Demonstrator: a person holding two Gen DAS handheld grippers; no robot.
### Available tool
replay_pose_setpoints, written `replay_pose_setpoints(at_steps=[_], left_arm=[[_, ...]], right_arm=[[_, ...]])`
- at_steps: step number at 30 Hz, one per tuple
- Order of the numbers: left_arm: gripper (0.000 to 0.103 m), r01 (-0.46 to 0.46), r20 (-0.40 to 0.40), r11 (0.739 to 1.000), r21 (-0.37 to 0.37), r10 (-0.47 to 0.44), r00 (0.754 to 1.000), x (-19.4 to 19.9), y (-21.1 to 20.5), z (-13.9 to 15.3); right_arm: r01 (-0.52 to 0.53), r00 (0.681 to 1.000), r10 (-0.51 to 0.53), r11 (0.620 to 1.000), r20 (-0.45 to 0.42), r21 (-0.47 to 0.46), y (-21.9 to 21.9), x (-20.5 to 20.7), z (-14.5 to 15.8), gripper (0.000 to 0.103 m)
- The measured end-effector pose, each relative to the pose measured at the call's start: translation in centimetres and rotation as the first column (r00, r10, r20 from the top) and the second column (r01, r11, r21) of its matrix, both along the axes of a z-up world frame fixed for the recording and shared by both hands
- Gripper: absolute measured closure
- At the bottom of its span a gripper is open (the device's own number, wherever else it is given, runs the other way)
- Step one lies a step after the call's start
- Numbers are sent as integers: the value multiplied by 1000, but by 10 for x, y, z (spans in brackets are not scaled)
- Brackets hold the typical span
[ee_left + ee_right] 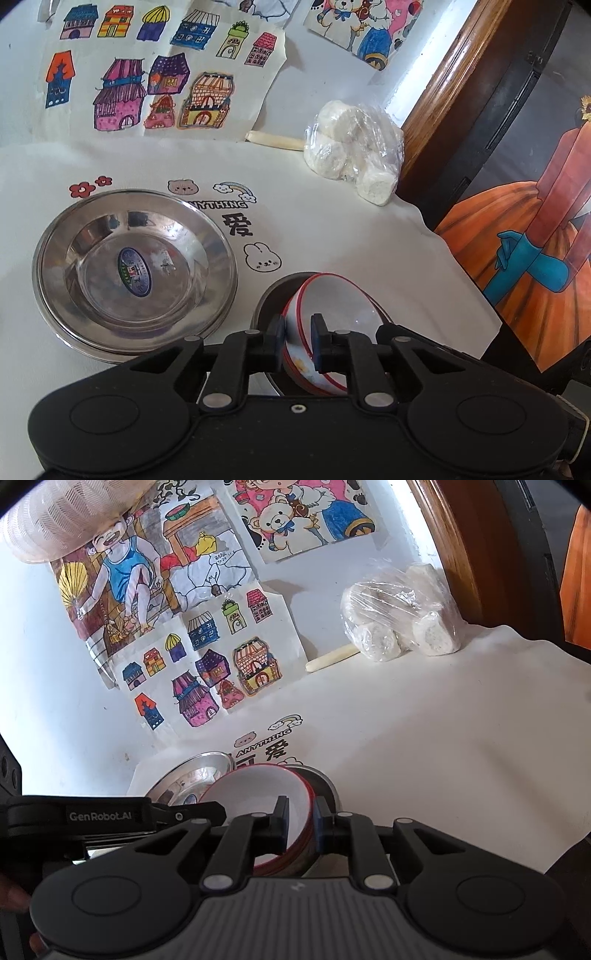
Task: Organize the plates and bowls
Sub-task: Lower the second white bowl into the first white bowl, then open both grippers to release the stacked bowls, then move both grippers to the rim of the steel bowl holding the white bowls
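A white bowl with a red rim point(332, 306) hangs tilted over a steel bowl point(264, 310) near the table's front edge. My left gripper point(298, 343) is shut on its near wall, one pad outside and one inside. In the right wrist view the same white bowl point(258, 794) sits in front of the steel bowl point(325, 781). My right gripper point(301, 827) is shut on its right rim. The left gripper point(218, 806) reaches in from the left to the bowl's other side. A stack of steel plates point(135, 269) point(195, 771) lies to the left on the white cloth.
A plastic bag of white rolls point(354, 155) and a pale stick point(275, 140) lie at the back by the wall. Coloured drawings point(147, 85) hang there. A wooden frame point(443, 92) and an orange poster point(517, 258) border the table's right edge. A hand point(14, 897) shows at lower left.
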State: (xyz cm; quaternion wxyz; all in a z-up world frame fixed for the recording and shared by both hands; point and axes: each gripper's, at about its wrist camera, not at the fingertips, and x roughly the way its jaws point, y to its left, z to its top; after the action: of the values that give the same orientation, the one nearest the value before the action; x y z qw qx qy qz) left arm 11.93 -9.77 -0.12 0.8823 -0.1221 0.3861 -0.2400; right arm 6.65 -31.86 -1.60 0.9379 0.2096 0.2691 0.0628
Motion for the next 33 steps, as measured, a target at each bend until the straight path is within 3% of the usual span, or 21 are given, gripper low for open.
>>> replay_pose_setpoints(at_steps=[2,5,8,9,10,12,16,21,29,33], left_arm=[[86,-1,9,1000,-8,1,1000,-2,1,2],[73,-7,16,1000,-13,7,1000,-4,4,4],[54,-23,22,1000,-16,23,999,-7,8,6],[40,-28,27,999,-18,29,999,-8,10,7],[26,-38,34,999,-19,39,999,-10,12,8],[14,-58,61,998,-10,58,996,-15,15,11],[1,-51,70,999,1,51,996,-23,18,18],[1,-72,18,997,5,72,997,-29,25,18],[1,-152,-49,985,85,157,986,-25,26,9],[1,-174,-89,977,120,185,979,-19,23,0]], right_arm=[[-1,1000,1,1000,2,-5,1,0,0,85],[3,1000,-3,1000,13,-19,2,-1,3,81],[12,1000,-12,999,27,-31,2,-3,5,70],[16,999,-15,999,33,-36,2,-4,5,66],[19,999,-17,999,38,-39,2,-5,6,59],[25,998,-23,999,50,-41,0,-7,7,46],[25,998,-20,998,64,-64,-4,-9,7,19],[-12,997,24,988,79,-152,-11,-7,16,0],[-78,997,82,948,0,-308,-29,8,28,0],[-114,993,103,939,-52,-326,-34,17,27,0]])
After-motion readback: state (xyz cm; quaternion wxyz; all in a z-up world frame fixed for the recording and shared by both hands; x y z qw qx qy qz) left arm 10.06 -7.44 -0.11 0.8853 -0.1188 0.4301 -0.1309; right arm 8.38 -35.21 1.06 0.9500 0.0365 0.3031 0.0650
